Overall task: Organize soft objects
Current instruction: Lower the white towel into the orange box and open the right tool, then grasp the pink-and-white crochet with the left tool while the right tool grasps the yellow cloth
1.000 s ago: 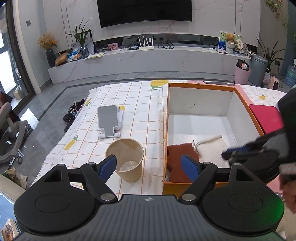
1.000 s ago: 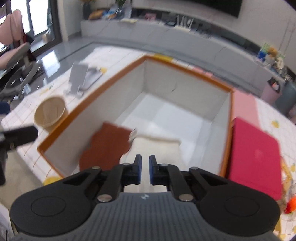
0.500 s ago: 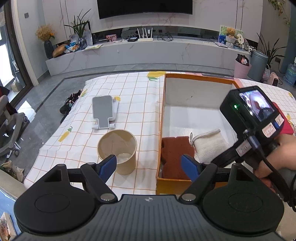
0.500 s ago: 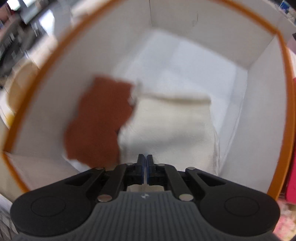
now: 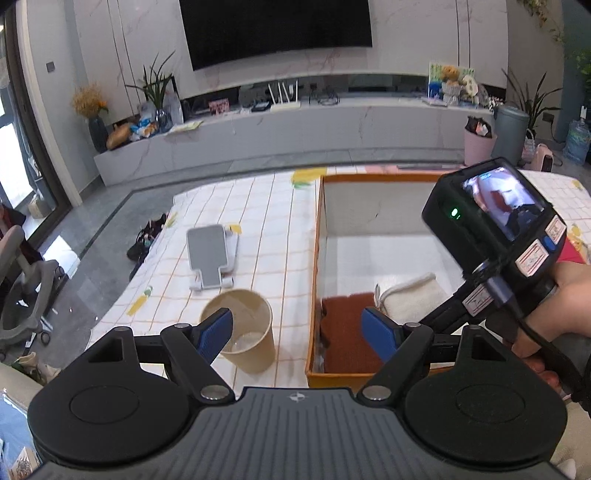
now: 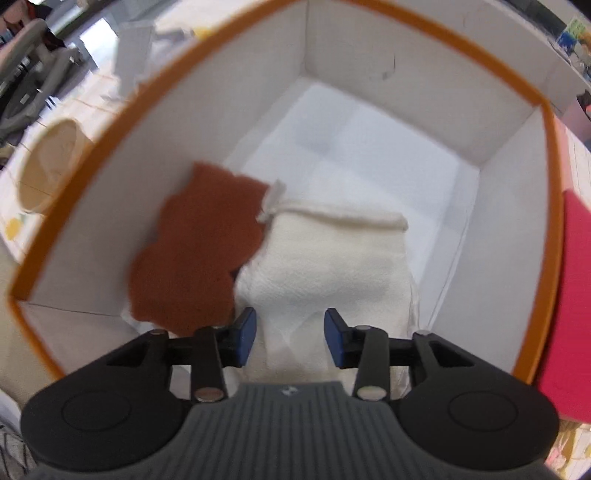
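We see the right tool (image 6: 289, 334) inside the orange-rimmed box (image 6: 417, 33), its jaws just parted and gripping nothing, above the white cloth (image 6: 325, 266) beside the brown cloth (image 6: 195, 251). Our left tool (image 5: 297, 334) hangs wide open, empty, over the bench (image 5: 258, 221).

no readable text, stickers on the right gripper's camera unit (image 5: 495, 229) too blurred

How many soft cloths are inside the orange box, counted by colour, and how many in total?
Rust-brown cloth: 1
Cream-white cloth: 1
Total: 2, lying side by side in the orange box
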Demonstrator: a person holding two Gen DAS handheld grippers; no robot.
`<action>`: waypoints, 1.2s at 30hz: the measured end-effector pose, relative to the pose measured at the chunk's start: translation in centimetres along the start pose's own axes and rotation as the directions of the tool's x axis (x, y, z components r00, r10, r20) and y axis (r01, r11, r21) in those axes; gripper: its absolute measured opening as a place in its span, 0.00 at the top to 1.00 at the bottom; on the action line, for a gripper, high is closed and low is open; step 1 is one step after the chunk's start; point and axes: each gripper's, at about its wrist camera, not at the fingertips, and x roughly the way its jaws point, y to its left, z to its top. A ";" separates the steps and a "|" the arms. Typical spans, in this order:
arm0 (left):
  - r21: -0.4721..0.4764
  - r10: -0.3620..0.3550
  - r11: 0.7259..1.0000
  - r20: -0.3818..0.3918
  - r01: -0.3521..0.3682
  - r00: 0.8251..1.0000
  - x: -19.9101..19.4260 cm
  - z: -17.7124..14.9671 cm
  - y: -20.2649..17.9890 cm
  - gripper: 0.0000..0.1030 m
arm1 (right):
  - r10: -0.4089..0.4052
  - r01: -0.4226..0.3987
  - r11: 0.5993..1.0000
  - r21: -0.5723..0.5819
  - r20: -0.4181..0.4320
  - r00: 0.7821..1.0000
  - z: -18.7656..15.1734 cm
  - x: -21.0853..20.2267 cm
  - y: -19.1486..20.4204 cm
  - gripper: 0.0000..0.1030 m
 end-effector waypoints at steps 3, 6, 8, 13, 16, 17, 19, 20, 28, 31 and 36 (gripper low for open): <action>-0.020 -0.010 1.000 0.004 0.010 1.000 -0.7 0.3 0.2 0.09 | 0.028 -0.029 1.000 0.011 0.052 0.998 -0.3 -2.3 0.2 0.57; -0.027 0.011 1.000 0.031 -0.010 0.999 -2.4 0.7 0.2 0.09 | 0.052 -0.052 0.999 -0.001 0.121 0.991 -0.8 -5.1 0.5 0.46; -0.033 0.010 0.999 0.059 -0.008 0.998 -3.5 1.0 0.2 0.09 | 0.078 -0.079 0.997 -0.002 0.160 0.984 -1.3 -7.1 0.4 0.40; -0.052 -0.037 0.998 0.088 0.042 0.995 -5.5 1.6 -0.7 0.09 | 0.105 -0.109 0.994 -0.001 0.263 0.959 -3.0 -11.3 -1.1 0.36; -0.041 -0.041 0.998 0.106 0.045 0.994 -6.4 1.6 -1.8 0.09 | 0.121 -0.133 0.991 0.017 0.318 0.940 -4.7 -14.1 -2.2 0.34; -0.047 -0.041 0.998 0.110 0.047 0.993 -6.7 1.6 -2.2 0.09 | 0.130 -0.146 0.989 0.021 0.337 0.932 -5.4 -15.0 -2.7 0.33; -0.055 -0.046 0.997 0.103 0.052 0.994 -7.1 1.6 -3.0 0.09 | 0.124 -0.147 0.989 0.036 0.366 0.922 -6.3 -16.3 -3.8 0.33; -0.044 -0.056 0.997 0.103 0.061 0.993 -7.4 1.5 -3.5 0.09 | 0.108 -0.137 0.989 0.048 0.385 0.917 -7.0 -17.1 -4.4 0.33; 0.072 -0.146 0.988 0.122 0.138 0.982 -8.6 0.3 -10.2 0.06 | 0.020 -0.108 0.981 0.162 0.468 0.883 -13.7 -20.8 -10.8 0.30; 0.179 -0.201 0.967 0.098 0.181 0.975 -7.6 -0.7 -13.7 0.05 | -0.023 -0.089 0.972 0.216 0.469 0.883 -16.8 -21.0 -13.9 0.30; 0.342 -0.217 0.925 0.115 0.166 0.969 -5.2 -3.4 -19.6 0.03 | -0.094 -0.054 0.951 0.305 0.450 0.888 -21.4 -19.9 -19.2 0.30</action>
